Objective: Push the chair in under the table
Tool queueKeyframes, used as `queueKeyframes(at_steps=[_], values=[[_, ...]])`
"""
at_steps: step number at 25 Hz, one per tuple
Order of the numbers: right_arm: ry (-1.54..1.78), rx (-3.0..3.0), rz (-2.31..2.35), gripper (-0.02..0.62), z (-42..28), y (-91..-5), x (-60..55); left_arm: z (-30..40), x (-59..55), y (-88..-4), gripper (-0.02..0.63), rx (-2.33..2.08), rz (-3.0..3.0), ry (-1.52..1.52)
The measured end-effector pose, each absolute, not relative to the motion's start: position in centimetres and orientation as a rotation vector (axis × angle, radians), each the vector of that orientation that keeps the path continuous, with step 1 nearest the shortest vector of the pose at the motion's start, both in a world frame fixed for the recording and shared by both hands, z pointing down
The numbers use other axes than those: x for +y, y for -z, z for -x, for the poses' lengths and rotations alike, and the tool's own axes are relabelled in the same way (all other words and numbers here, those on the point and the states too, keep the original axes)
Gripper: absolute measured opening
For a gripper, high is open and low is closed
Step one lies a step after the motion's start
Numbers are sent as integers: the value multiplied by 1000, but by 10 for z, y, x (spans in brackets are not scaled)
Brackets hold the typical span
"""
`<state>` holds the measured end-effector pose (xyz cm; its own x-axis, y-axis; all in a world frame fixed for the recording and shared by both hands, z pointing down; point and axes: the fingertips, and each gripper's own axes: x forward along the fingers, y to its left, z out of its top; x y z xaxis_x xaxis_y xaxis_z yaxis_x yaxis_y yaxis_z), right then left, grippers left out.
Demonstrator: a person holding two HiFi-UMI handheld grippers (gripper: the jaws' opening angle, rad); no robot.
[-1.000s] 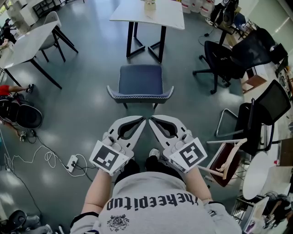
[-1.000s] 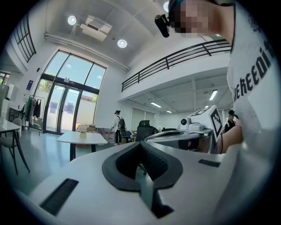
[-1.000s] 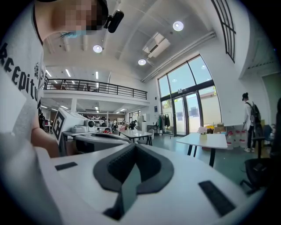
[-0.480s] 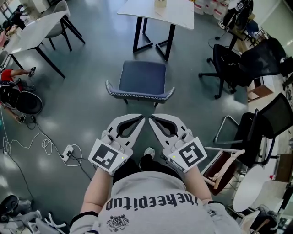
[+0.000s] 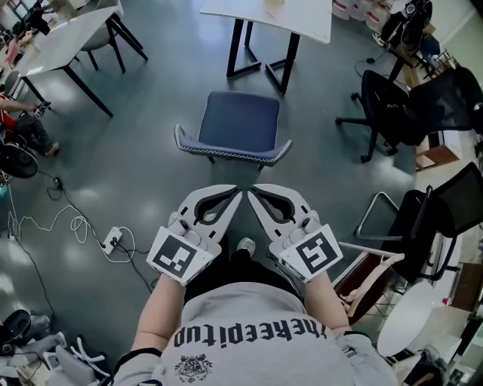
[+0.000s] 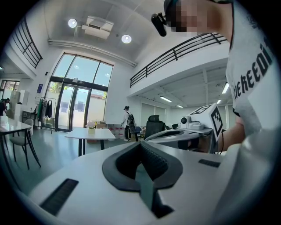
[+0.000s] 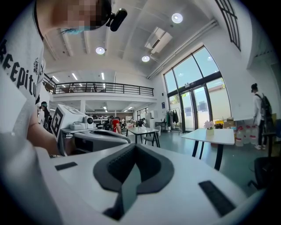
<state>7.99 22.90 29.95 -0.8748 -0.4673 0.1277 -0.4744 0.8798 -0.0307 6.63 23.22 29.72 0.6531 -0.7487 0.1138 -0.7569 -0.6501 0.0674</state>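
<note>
Approach step, no contact yet. Dark blue padded chair with curved patterned backrest stands on the grey floor, pulled out, well apart from the white rectangular table with black legs at the far side. Backrest faces the near side. Left gripper and right gripper sit side by side just near of the backrest, both with jaws pressed together and nothing between them. Next, likely: bring both tips onto the backrest edge and push straight away, keeping the seat lined up between the table legs.
</note>
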Motion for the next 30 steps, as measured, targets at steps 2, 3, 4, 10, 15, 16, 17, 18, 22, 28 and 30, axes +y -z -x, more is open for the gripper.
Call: queueKeyframes(at_steps=[2, 3, 4, 10, 15, 16, 17, 18, 22, 28, 30], values=[[-100, -2931, -740, 11, -77, -301, 226, -63, 229, -299, 15, -1263, -2752, -118], [-104, -2929, -743, 11, -76, -302, 224, -61, 227, -300, 15, -1263, -2749, -121], [-108, -2926, -748, 11, -75, -303, 221, -59, 225, -301, 15, -1261, -2746, -125], [-125, -2902, -787, 11, -62, -309, 202, -42, 205, -309, 15, -1236, -2757, -163], [-134, -2872, -831, 11, -48, -315, 184, -22, 188, -319, 15, -1207, -2755, -191], [-137, -2865, -840, 11, -46, -316, 181, -18, 184, -321, 15, -1198, -2758, -198], [-142, -2858, -850, 11, -43, -318, 177, -15, 180, -324, 15, -1189, -2763, -206], [-147, -2850, -860, 11, -40, -320, 174, -11, 176, -325, 15, -1178, -2768, -213], [-171, -2823, -896, 11, -30, -328, 160, 2, 160, -333, 15, -1142, -2780, -247], [-185, -2769, -932, 12, -21, -343, 144, 15, 144, -350, 15, -1096, -2822, -345], [-189, -2750, -940, 12, -20, -349, 138, 17, 138, -357, 15, -1082, -2857, -397]])
